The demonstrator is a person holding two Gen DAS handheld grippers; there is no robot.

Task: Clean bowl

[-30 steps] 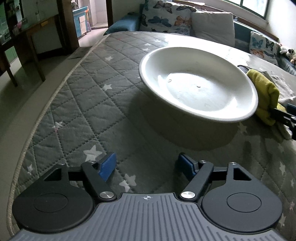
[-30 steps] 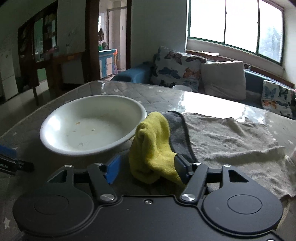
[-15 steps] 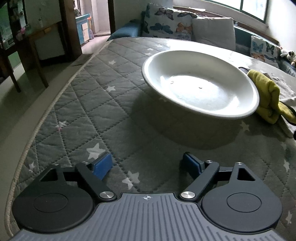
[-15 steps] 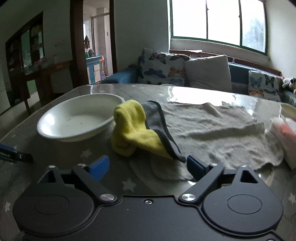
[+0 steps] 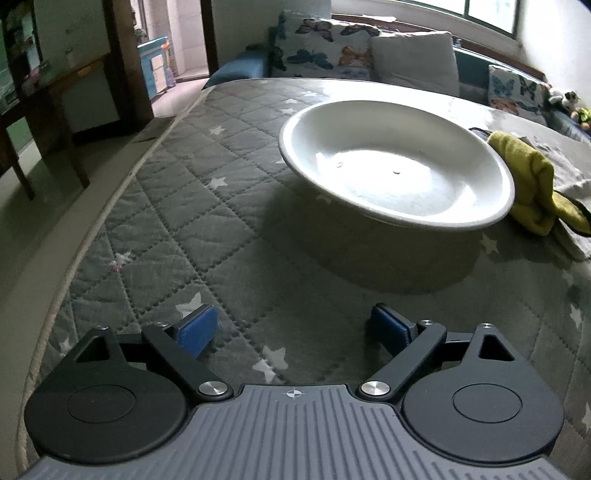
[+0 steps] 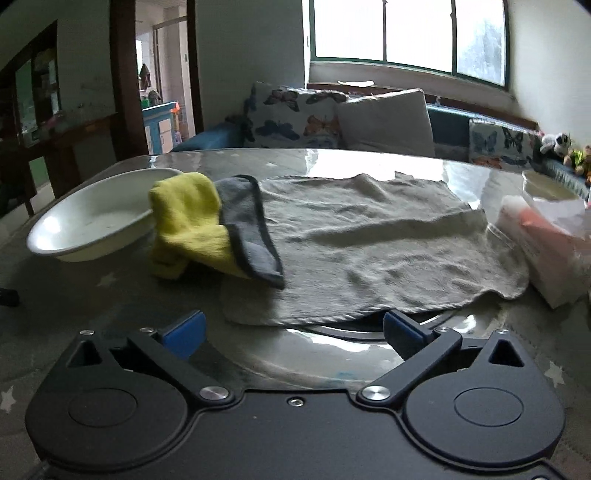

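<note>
- The left tongs (image 5: 291,328) are hanging low over the quilted grey star-print cover (image 5: 192,229) of the bench, spread wide and gripping nothing; their blue pads (image 5: 195,328) are sitting well apart with bare cover showing between them.
- The white bowl (image 5: 397,166) is resting on the bench ahead of the left tongs and slightly to the right, upright, with a few small specks lying on its pale inner floor.
- A yellow cloth (image 5: 532,181) is lying bunched just beside the bowl's right rim; whether it is touching the rim is hard to tell from the left view.
- The right tongs (image 6: 291,334) are also released, wide apart and empty, hovering near the front edge of a beige towel (image 6: 373,243) that is lying spread flat on the bench.
- In the right view the bowl (image 6: 92,221) is sitting far left, and the yellow cloth (image 6: 184,218), with its grey edge folded over, is lying between the bowl and the towel, overlapping the towel's left end.
- A white and pink packet (image 6: 543,247) is lying at the towel's right end, blurred, with a small pale dish (image 6: 546,188) behind it.
- Butterfly-print cushions (image 6: 291,114) are leaning on a sofa beyond the bench, under a window (image 6: 406,33).
</note>
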